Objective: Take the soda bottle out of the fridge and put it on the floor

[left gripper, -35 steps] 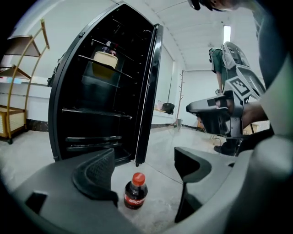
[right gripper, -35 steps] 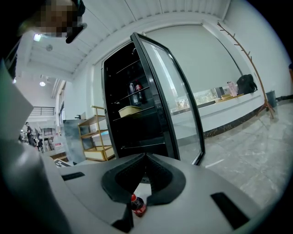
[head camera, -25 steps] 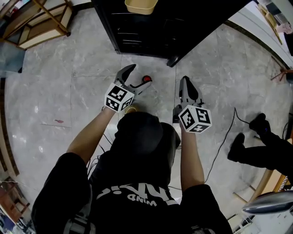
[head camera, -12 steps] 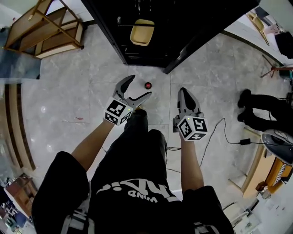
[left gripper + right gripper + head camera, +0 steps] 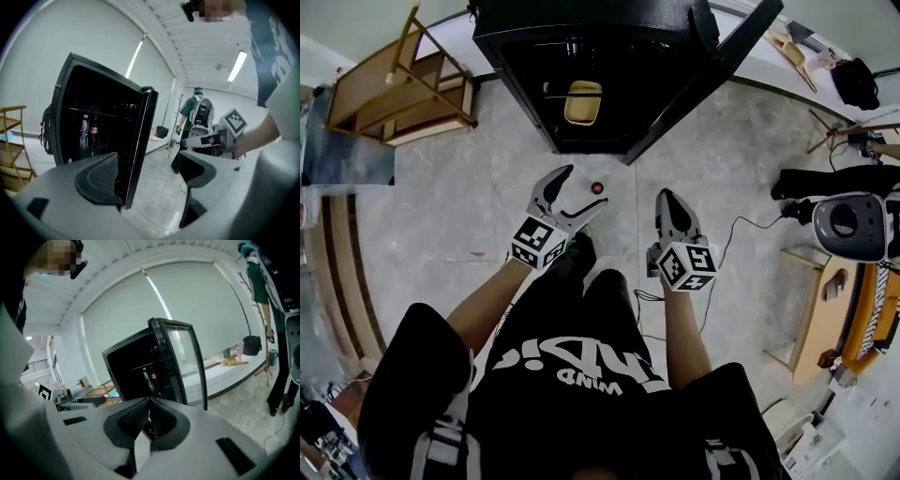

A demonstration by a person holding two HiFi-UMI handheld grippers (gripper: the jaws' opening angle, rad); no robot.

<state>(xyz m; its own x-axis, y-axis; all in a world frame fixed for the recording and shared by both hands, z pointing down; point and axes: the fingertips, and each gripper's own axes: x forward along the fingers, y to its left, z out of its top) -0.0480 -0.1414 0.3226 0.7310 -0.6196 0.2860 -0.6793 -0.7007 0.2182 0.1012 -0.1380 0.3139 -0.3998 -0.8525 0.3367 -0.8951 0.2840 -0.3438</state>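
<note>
In the head view the person [image 5: 572, 375] in a black shirt stands at the bottom of the frame, with both arms held out forward. The left gripper [image 5: 584, 186] is left of centre with its jaws spread wide; its own view shows only bare floor [image 5: 441, 206] in the gap between them. The right gripper [image 5: 667, 199] is right of centre, and its own view shows its jaws pressed together with nothing between them.

Just past the left jaw tips, the soda bottle [image 5: 597, 187] stands upright on the grey tiles. It is seen from above as a red cap over a dark body, and no jaw touches it. A cable [image 5: 722, 246] trails over the floor to the right.

Above it in the frame is the black fridge [image 5: 516, 37], its door [image 5: 703, 75] swung open to the right. A pale yellow tub [image 5: 583, 101] sits inside. The left gripper view shows two bottles [image 5: 89, 131] standing side by side on a shelf within.

A wooden rack [image 5: 403, 84] fills the upper left. A second person [image 5: 197, 110] stands farther back.
</note>
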